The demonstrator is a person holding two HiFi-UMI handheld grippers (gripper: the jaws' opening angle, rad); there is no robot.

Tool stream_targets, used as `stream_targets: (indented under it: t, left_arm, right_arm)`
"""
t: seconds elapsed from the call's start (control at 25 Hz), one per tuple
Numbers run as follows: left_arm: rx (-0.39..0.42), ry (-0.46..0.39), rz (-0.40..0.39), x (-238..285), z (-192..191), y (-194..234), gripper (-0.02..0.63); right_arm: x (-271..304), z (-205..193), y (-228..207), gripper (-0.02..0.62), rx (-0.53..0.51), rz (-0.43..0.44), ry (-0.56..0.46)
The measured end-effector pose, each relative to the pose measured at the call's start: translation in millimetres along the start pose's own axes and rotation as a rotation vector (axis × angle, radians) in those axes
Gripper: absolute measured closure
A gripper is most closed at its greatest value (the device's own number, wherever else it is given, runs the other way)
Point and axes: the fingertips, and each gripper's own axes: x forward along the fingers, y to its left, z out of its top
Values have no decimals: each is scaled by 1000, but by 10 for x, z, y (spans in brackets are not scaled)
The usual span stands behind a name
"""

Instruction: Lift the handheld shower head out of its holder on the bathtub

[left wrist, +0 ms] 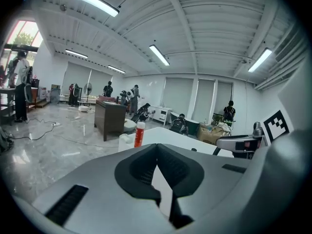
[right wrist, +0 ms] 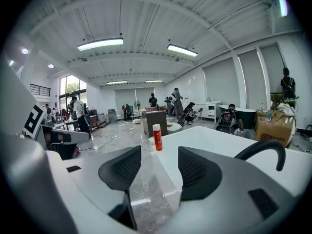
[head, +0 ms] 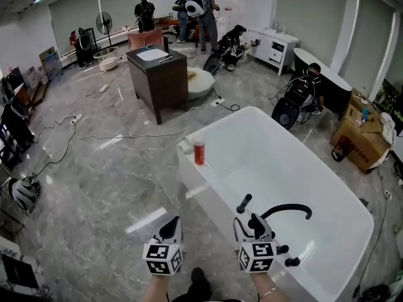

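The white bathtub (head: 208,187) fills the right half of the head view. On its near rim the black handheld shower head (head: 244,203) stands upright in its holder, next to the curved black faucet spout (head: 286,211) (right wrist: 261,150). My right gripper (head: 250,224) (right wrist: 159,156) hovers just in front of the shower head, open and holding nothing. My left gripper (head: 172,228) (left wrist: 156,152) is shut and empty, out over the floor to the left of the tub. The right gripper (left wrist: 243,143) also shows at the right of the left gripper view.
A red bottle (head: 199,150) (left wrist: 140,134) (right wrist: 156,137) and a white item (head: 185,146) sit on the tub's far corner. A black knob (head: 291,262) is on the near rim. A dark vanity cabinet (head: 158,74), floor cables (head: 75,134), cardboard boxes (head: 362,140) and several people stand further off.
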Motion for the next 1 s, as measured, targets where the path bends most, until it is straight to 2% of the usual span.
stream_targets:
  t: [0.32,0.6,1.0]
  left_arm:
    - [18,20,-71,387,80,228,589]
    - [27,27,-117,725,116,138,589]
    - [37,58,-108,1329,154,120,589]
  right_arm:
    - [319,112,-18,371,11,-86,-21]
    - [487,104,-248,376,18,-124,-10]
    - [995,69,-732,374,31,-149,23]
